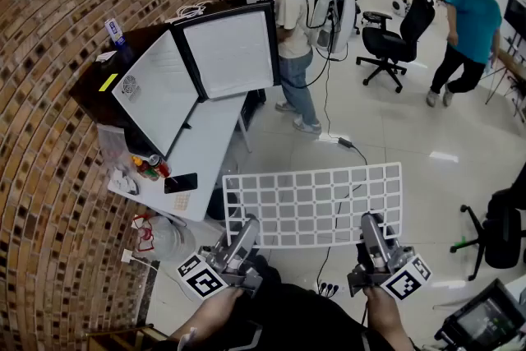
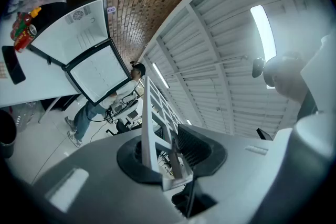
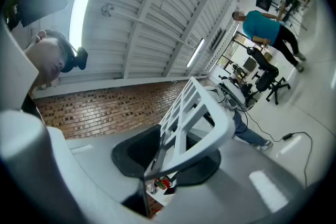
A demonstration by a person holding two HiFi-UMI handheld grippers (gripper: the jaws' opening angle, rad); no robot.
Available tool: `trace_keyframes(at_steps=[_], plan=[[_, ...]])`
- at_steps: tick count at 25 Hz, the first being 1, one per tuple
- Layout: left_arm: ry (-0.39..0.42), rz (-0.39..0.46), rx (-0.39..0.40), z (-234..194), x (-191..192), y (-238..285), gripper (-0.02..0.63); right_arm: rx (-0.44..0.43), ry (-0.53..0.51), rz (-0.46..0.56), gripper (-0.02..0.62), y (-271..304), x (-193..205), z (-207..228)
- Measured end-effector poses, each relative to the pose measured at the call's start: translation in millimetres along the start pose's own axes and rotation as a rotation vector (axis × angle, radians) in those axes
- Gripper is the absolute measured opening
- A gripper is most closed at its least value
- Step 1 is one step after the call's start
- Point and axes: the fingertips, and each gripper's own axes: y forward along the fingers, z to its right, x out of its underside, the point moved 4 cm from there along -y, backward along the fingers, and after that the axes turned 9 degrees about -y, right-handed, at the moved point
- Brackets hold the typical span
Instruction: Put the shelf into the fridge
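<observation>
The white flat lattice shelf (image 1: 312,201) hangs near level above the pale floor (image 1: 394,136). It is well apart from the small black fridge with white inner walls (image 1: 152,94), lower and to the right of it in the head view. The left claw (image 1: 245,230) is clamped on the shelf's near edge at the corner closer to the fridge. The right claw (image 1: 370,226) is clamped on that same edge at the corner farther from the fridge. The fridge stands on the long white surface (image 1: 209,148), its door swung open. A black phone (image 1: 180,182) lies on the surface in front of the fridge.
</observation>
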Motion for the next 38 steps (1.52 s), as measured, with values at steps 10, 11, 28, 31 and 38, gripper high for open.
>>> trace_keyframes(at_steps=[10,11,28,31,38], plan=[[0.007,0.04,-0.029,-49.1,-74.3,7.4,0.081,-0.045,0.063,-0.036,0.087,101.3,24.2,3.9],[0.0,0.047,-0.034,-55.6,-81.5,6.3,0.08,-0.047,0.06,-0.044,0.087,112.2,27.4,3.3],[-0.016,0.095,-0.056,-145.1,-190.3,-6.8,0.077,-0.098,0.085,-0.106,0.084,261.0,82.7,-15.1],[-0.007,0.107,-0.066,-147.7,-193.9,-4.4,0.077,-0.109,0.086,-0.105,0.084,273.1,83.9,-4.5],[0.005,0.157,-0.1,-162.6,-208.6,10.2,0.069,-0.17,0.134,-0.135,0.084,318.0,86.5,14.1]])
